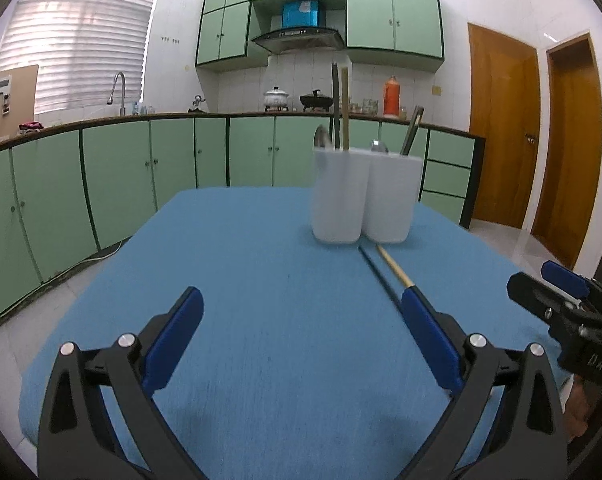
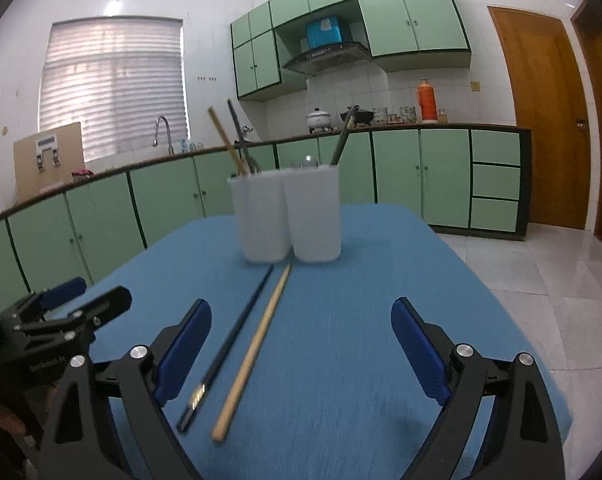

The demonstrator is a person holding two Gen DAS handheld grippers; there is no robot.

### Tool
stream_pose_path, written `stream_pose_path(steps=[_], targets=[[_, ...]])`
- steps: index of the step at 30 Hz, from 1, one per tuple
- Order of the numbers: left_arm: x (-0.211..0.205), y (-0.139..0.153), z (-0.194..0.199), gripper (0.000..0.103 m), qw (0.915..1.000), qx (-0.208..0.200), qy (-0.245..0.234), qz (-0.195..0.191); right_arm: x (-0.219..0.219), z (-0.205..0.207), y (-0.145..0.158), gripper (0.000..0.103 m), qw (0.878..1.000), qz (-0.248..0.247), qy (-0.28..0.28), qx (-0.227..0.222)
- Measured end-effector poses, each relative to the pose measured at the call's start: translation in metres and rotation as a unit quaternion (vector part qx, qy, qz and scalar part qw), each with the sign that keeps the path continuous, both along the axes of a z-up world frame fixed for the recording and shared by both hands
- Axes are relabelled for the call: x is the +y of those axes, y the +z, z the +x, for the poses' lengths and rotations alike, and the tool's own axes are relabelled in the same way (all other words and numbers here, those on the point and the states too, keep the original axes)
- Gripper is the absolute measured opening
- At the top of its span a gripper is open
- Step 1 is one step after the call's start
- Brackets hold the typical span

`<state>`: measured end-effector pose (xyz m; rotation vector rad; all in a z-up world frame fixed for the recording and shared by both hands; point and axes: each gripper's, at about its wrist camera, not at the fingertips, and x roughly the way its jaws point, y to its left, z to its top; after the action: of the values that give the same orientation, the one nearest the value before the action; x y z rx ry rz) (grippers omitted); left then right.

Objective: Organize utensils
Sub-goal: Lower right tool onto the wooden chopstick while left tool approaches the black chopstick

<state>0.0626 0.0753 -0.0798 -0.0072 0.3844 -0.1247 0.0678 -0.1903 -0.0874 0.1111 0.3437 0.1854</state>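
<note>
Nearest, the left gripper (image 1: 301, 312) and right gripper (image 2: 301, 328) both stand wide open above the blue cloth-covered table (image 2: 361, 360), holding nothing. Between them lie a slim black chopstick (image 2: 237, 332) and a pale wooden chopstick (image 2: 257, 348), side by side. Beyond stand two white plastic utensil cups (image 2: 289, 216), touching, holding upright utensils.

A home kitchen — green cabinets (image 1: 113, 176), range hood (image 1: 299, 38), pots, seemingly, on the stove (image 1: 277, 98), sink tap (image 1: 119, 92).
</note>
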Motion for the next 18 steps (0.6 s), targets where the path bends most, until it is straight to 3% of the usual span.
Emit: stream_pose_path(steps=[8,13,18], targets=[[0.007,-0.019,-0.018,0.096,0.9997,0.003,0.007,0.022,0.021,-0.025,-0.023,0.088,0.999,-0.020,-0.018,-0.020],[0.015,-0.025,-0.024,0.096,0.9997,0.010,0.015,0.015,0.033,-0.031,-0.029,0.075,0.998,-0.036,-0.025,-0.034],[0.015,-0.026,-0.029,0.096,0.9998,0.008,0.014,0.015,0.039,-0.029,-0.039,0.054,0.998,-0.039,-0.028,-0.028]])
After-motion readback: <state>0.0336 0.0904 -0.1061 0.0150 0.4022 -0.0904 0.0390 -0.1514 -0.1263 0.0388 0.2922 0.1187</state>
